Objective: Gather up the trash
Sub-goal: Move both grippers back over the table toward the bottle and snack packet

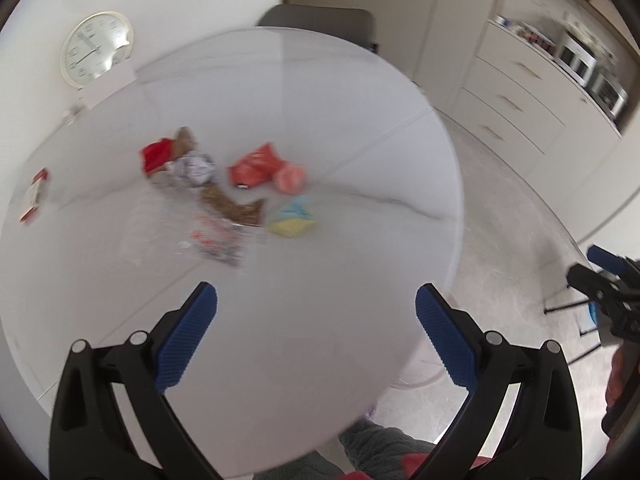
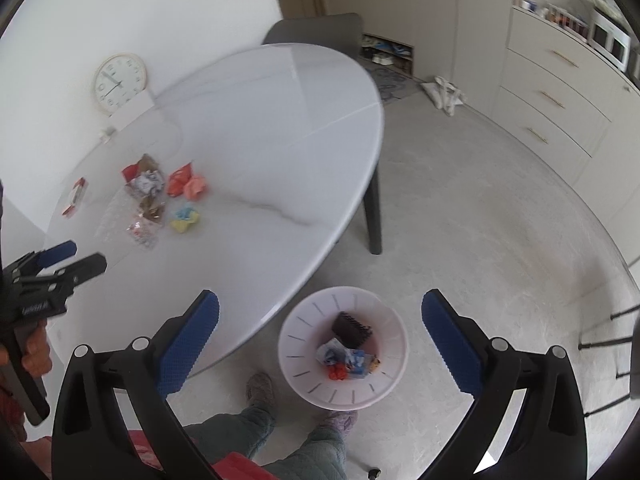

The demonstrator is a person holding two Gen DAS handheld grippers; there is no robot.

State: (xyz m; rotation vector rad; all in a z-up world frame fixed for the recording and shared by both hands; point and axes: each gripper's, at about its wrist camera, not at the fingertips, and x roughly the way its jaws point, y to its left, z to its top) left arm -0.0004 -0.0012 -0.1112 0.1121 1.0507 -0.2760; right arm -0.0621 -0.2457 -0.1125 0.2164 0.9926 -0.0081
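While both tools hang over the near edge of the table, nothing lies between either pair of blue pads.
Left gripper: jaws spread wide and empty above bare tabletop.
Right gripper: jaws spread wide and empty, held over the floor just past the table's edge.
Table: round white marble-look tabletop on dark legs, with a grey chair behind its far side.
Trash on table: crumpled red wrapper, silver foil ball, orange-red packet, pink wad, brown torn paper, yellow-and-blue crumpled piece and clear printed plastic bag, all clustered near the middle-left, well apart from both grippers.
Bin: white slotted plastic wastebasket on the floor beside the table, below the right gripper, holding a black ridged piece and several coloured scraps.
Around: round cream wall clock leaning at the wall, small red-and-white box at the table's left rim, the person's slippered feet next to the bin.
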